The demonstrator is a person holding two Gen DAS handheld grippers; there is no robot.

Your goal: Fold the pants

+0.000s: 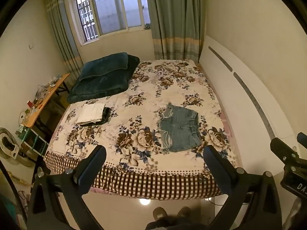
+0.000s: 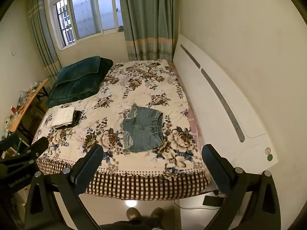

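A pair of blue denim shorts (image 1: 178, 128) lies flat on the floral bed cover (image 1: 145, 88), frayed hems to the left, waistband to the right; it also shows in the right wrist view (image 2: 144, 130). My left gripper (image 1: 154, 155) is open and empty, held above the foot of the bed, short of the shorts. My right gripper (image 2: 152, 154) is open and empty, likewise back from the shorts. The right gripper's body shows at the right edge of the left wrist view (image 1: 287, 153).
A folded white and dark stack (image 1: 94, 114) lies at the bed's left side. A dark green quilt (image 1: 105, 76) sits at the far left corner. A white headboard (image 1: 245, 95) runs along the right. A cluttered wooden desk (image 1: 44, 99) stands left of the bed. A phone (image 2: 212, 200) lies on the floor.
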